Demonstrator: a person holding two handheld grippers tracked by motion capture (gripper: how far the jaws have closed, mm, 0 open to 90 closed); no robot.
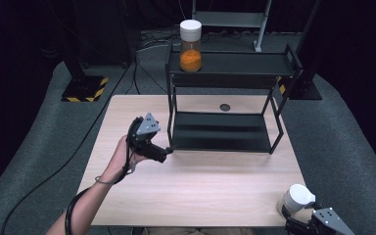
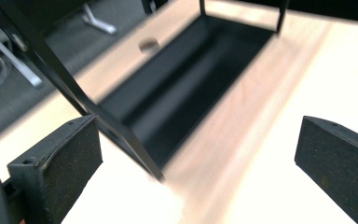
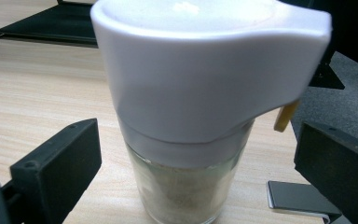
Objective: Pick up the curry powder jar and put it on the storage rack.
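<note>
From above, the left gripper (image 1: 168, 152) sits at the near left corner of the black shelf (image 1: 220, 132), while the right gripper (image 1: 293, 223) is at a white-capped jar (image 1: 296, 198) on the table's near right edge. The left gripper view has its jaws wide apart, empty, flanking the shelf's leg (image 2: 121, 133). The right gripper view shows the jar (image 3: 191, 140) standing upright between wide jaws, neither one touching it.

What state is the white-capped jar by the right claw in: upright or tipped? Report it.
Upright: the white-capped jar stands on its base on the table, cap on top.
</note>
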